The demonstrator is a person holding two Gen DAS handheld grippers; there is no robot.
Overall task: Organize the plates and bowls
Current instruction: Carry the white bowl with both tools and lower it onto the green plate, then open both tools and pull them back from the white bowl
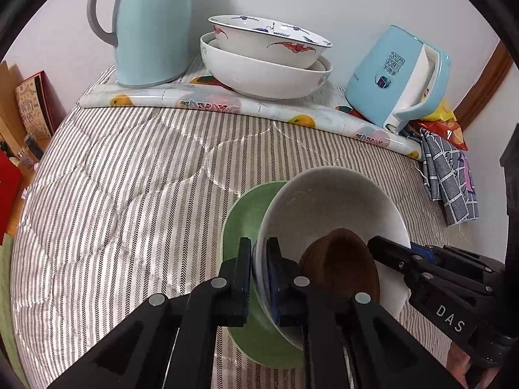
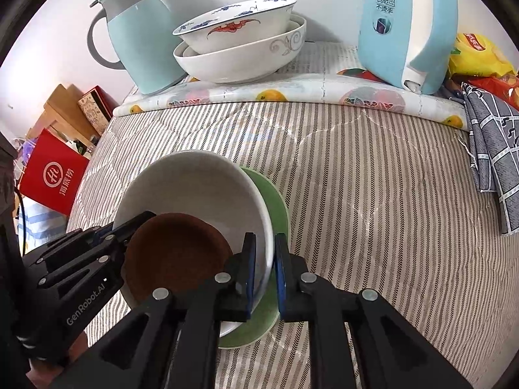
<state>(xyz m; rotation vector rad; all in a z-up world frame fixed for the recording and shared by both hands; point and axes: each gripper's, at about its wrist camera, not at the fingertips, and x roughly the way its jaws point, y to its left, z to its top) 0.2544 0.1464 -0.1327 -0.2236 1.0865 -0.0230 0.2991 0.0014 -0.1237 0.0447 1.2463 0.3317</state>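
Observation:
A white bowl (image 1: 337, 201) sits in a green plate (image 1: 246, 214) with a small brown dish (image 1: 343, 265) inside it, above the striped cloth. My left gripper (image 1: 259, 275) is shut on the white bowl's left rim. My right gripper (image 2: 264, 272) is shut on the opposite rim of the white bowl (image 2: 194, 184), beside the green plate (image 2: 275, 204); the brown dish (image 2: 175, 253) lies inside. Each gripper shows in the other's view, the right one (image 1: 389, 253) and the left one (image 2: 129, 227). At the back a painted bowl (image 1: 269, 39) is nested in a larger white bowl (image 1: 259, 74).
A pale blue jug (image 1: 152, 26) and a blue kettle (image 1: 399, 77) stand on a fruit-patterned mat (image 1: 207, 100) by the wall. A grey checked cloth (image 1: 451, 175) and snack bags (image 2: 480, 55) lie right. A red bag (image 2: 55, 175) stands off the left edge.

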